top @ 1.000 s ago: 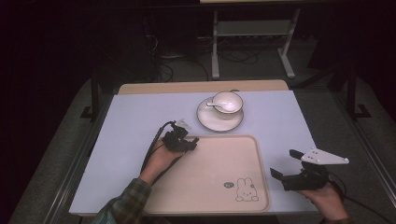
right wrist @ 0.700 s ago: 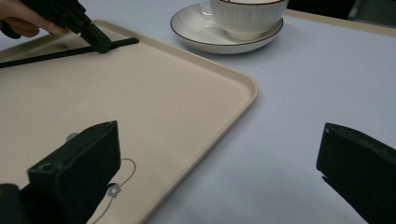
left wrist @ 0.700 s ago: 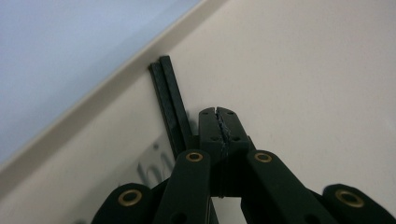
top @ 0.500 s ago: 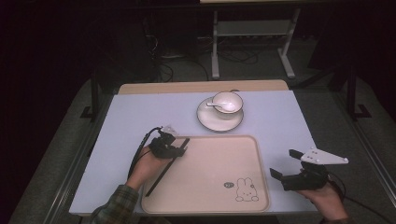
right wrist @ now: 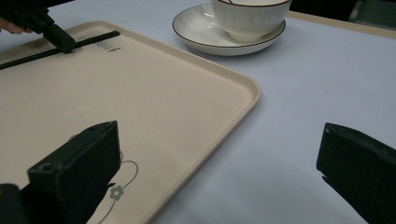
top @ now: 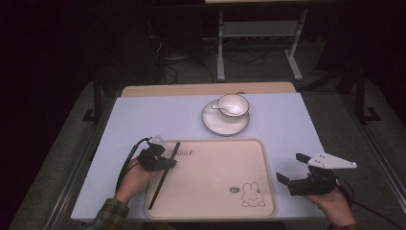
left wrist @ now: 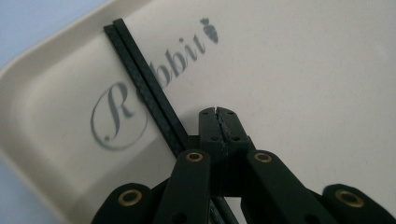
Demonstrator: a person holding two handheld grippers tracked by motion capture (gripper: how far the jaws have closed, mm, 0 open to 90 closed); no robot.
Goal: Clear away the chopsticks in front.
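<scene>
Fingers [left wrist: 219,122] on my left gripper [top: 155,158] are pressed fully together, and the pair of black chopsticks [top: 165,172] passes beside and under them rather than between the pads, so I cannot say from the left gripper view that they are clamped. These chopsticks lie side by side along the left edge of the beige tray [top: 215,211], their far ends crossing the printed word "Rabbit" [left wrist: 154,79] (the carrot mark sits just past it). In the high view the sticks run from near the tray's upper left corner down toward its lower left.

My right gripper [top: 306,179] hovers just off the tray's right edge above the pale blue surface [top: 143,120], its fingers [right wrist: 74,172] spread wide with nothing between them.

Beyond the tray's far edge stands a white cup [top: 233,106] on a saucer [top: 213,123], with a spoon [top: 221,108] resting in the cup. A rabbit drawing [top: 251,195] marks the tray's near right corner.
</scene>
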